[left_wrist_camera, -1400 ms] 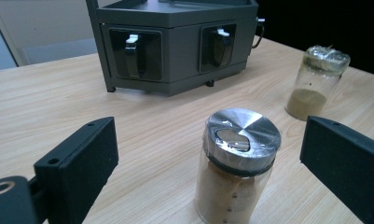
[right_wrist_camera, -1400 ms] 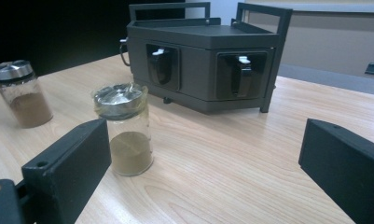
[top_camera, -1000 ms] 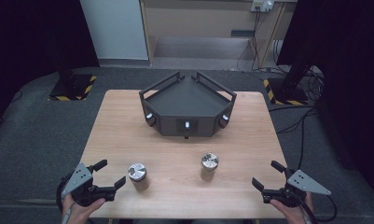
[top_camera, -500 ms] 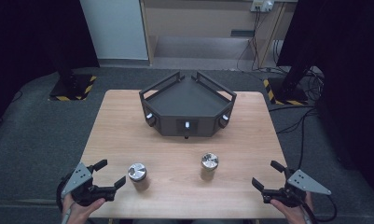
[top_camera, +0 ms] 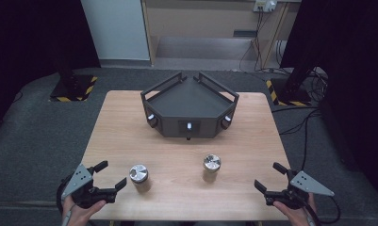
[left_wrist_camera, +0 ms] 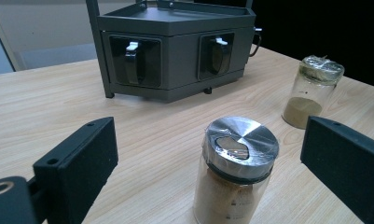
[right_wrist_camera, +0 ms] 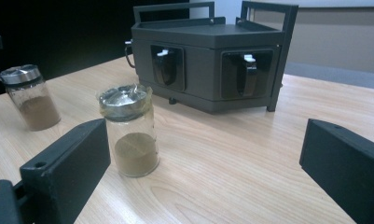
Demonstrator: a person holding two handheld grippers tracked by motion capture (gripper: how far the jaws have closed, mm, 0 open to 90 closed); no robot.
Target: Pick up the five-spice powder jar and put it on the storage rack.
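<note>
Two glass spice jars with metal lids stand on the wooden table (top_camera: 120, 122). The left jar (top_camera: 139, 176) holds tan powder more than half way up; in the left gripper view this jar (left_wrist_camera: 236, 172) stands close ahead, between the lines of the two jaws. My left gripper (top_camera: 113, 173) is open just left of it, not touching. The right jar (top_camera: 211, 165) has a little powder at the bottom and a film-wrapped lid (right_wrist_camera: 124, 100). My right gripper (top_camera: 267, 175) is open near the table's front right corner, well apart from that jar.
A dark grey three-sided rack (top_camera: 189, 108) with top rails sits at the table's far middle; its faces carry recessed slots with white-tipped clips (left_wrist_camera: 131, 60). Beyond the table lie dark carpet, cables (top_camera: 302, 127) and black stands with hazard-striped bases (top_camera: 73, 87).
</note>
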